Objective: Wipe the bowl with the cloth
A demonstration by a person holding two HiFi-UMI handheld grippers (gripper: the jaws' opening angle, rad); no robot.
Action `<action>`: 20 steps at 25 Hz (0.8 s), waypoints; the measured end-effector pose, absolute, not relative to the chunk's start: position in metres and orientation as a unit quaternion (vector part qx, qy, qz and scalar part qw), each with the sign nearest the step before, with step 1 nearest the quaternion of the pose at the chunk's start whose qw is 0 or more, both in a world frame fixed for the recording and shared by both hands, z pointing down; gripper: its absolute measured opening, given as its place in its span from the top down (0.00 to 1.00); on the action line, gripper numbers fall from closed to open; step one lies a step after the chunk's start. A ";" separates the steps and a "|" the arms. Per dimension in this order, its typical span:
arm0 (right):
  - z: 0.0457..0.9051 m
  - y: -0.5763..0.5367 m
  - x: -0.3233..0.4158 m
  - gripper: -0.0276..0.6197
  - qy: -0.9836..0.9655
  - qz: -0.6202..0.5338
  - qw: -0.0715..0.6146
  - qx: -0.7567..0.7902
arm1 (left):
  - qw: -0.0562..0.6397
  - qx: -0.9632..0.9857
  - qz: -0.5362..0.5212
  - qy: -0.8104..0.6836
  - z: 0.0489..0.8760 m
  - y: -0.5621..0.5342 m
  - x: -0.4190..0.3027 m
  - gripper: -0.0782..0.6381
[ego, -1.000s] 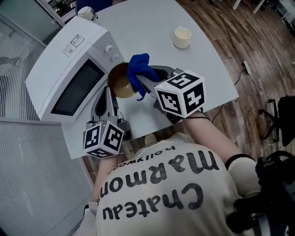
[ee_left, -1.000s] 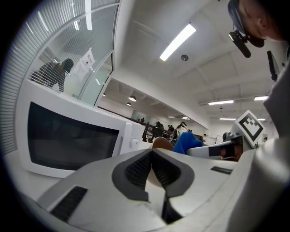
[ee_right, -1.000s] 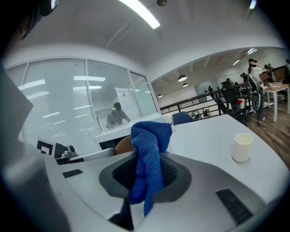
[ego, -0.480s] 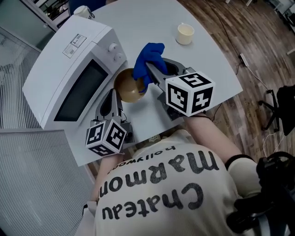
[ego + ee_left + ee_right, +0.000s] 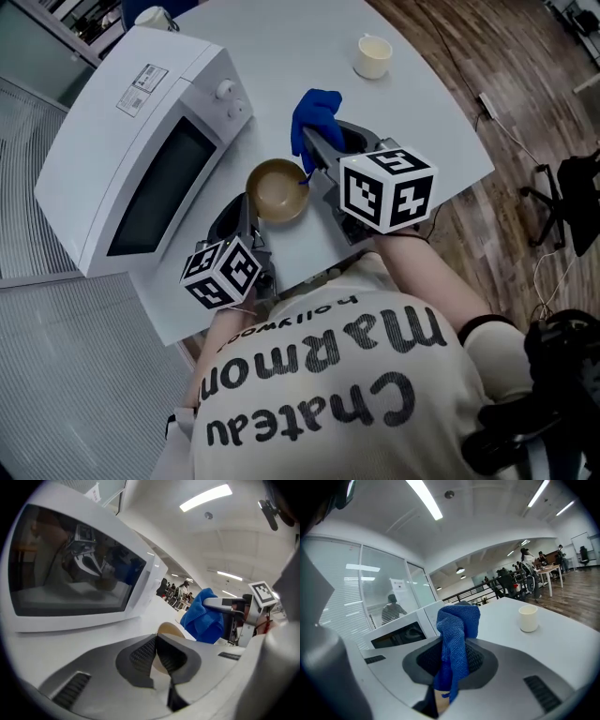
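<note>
Now the L gripper [image 5: 156,644] pinches the rim of the round tan bowl [image 5: 278,190] over the white bench [image 5: 309,47]. The R gripper [image 5: 452,660] pinches the blue cloth [image 5: 315,111] just beside it. Wiping prob. isn't done.

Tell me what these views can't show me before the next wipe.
- Inside of the bowl: the left gripper view shows only a rim sliver past the left gripper, shut on it. The head view is too small to show residue.
- Whether the bowl is lifted or rests on the table: the head view cannot say.
- Right gripper view: the cloth and right gripper hide the bowl, bar a tan sliver.
- Label print on the microwave: too small.
</note>
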State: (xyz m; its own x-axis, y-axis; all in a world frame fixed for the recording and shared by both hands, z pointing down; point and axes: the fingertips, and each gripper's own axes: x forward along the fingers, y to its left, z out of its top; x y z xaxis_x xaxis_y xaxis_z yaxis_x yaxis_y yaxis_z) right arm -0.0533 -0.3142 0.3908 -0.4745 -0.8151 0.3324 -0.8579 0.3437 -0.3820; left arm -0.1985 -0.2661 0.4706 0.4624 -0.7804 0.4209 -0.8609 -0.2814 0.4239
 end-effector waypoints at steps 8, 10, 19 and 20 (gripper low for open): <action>0.410 -0.311 -0.059 0.86 -0.811 0.276 0.059 0.513 | 0.341 0.792 0.099 -0.497 0.502 -0.262 -0.201 0.88; 0.414 -0.309 -0.058 0.86 -0.808 0.280 0.064 0.514 | 0.354 0.786 0.111 -0.494 0.512 -0.260 -0.202 0.89; 0.430 -0.304 -0.050 0.86 -0.800 0.292 0.090 0.517 | 0.382 0.777 0.114 -0.488 0.524 -0.264 -0.198 0.88; 0.430 -0.304 -0.050 0.86 -0.800 0.292 0.092 0.515 | 0.382 0.780 0.109 -0.484 0.523 -0.265 -0.196 0.87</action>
